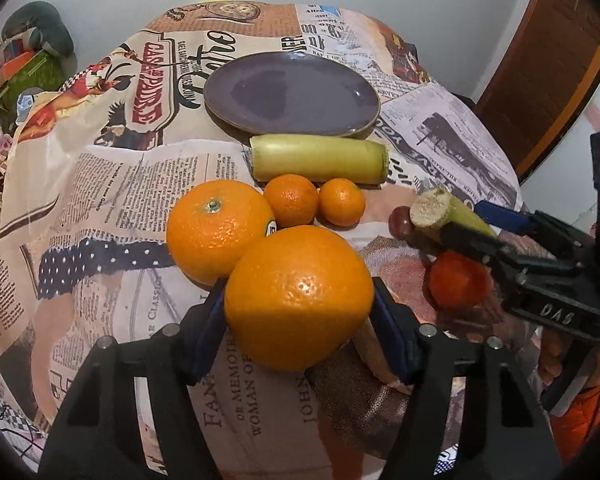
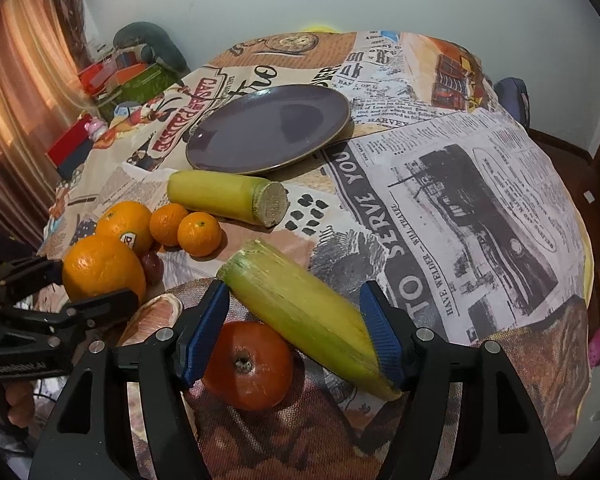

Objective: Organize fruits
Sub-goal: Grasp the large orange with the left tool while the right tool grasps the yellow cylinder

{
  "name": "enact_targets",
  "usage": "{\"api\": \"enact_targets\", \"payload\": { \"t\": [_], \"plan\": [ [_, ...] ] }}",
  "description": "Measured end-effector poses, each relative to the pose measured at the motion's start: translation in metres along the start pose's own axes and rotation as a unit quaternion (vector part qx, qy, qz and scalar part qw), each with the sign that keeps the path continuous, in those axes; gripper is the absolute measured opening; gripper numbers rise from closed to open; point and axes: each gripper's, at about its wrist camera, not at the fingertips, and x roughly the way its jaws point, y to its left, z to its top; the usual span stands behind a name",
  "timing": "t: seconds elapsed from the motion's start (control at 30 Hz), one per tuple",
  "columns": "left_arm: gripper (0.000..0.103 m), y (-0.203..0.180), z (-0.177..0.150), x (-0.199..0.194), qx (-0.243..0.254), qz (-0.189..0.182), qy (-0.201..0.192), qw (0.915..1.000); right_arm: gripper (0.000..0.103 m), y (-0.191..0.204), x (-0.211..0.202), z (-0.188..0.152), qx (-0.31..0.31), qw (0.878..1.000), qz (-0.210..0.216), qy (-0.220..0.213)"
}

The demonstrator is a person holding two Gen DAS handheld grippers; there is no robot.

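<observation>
L gripper [image 1: 298, 320] holds orange [image 1: 299, 296]; R gripper [image 2: 296, 332] loose on cane [image 2: 304, 312], lying diagonal. I see plate [image 1: 220, 92] dead ahead, far.

Plate [image 1: 292, 94] toward the desk's [image 1: 452, 128] far edge; cane piece [image 1: 320, 158] just before it; two mandarins [image 1: 316, 200] next, then two oranges [image 1: 260, 256] touching; tomato [image 1: 458, 280] rightward.

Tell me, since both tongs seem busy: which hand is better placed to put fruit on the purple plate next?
Left, probably. Its tongs squarely flank the big orange, and the plate lies straight ahead. The right tongs straddle the green stalk crookedly.
</observation>
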Motion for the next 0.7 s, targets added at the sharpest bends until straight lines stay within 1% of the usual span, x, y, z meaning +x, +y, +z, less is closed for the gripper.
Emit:
{"api": "enact_targets", "payload": {
  "t": [0.13,0.27,0.4,0.5,0.53,0.7],
  "plan": [
    [0.067,0.003,0.008,-0.007,-0.003,-0.003,-0.013,0.9999,0.073,0.003,0.008,0.000,-0.013,1.000,-0.005,0.008],
    [0.067,0.006,0.022,-0.021,-0.001,-0.002,-0.043,0.9991,0.074,0.003,0.014,0.002,-0.019,1.000,-0.005,0.009],
    [0.067,0.013,0.037,-0.026,-0.011,0.001,-0.063,0.9980,0.072,0.001,0.017,0.005,-0.021,1.000,-0.001,0.010],
    [0.067,0.020,0.046,-0.026,-0.019,0.004,-0.069,0.9974,0.067,0.001,0.016,0.006,-0.024,1.000,0.003,0.007],
    [0.067,0.023,0.048,-0.025,-0.021,0.004,-0.069,0.9974,0.064,0.001,0.015,0.006,-0.026,1.000,0.003,0.006],
    [0.067,0.027,0.051,-0.022,-0.021,-0.004,-0.066,0.9976,0.051,-0.004,0.013,0.014,-0.019,1.000,-0.005,-0.002]
  ]
}}
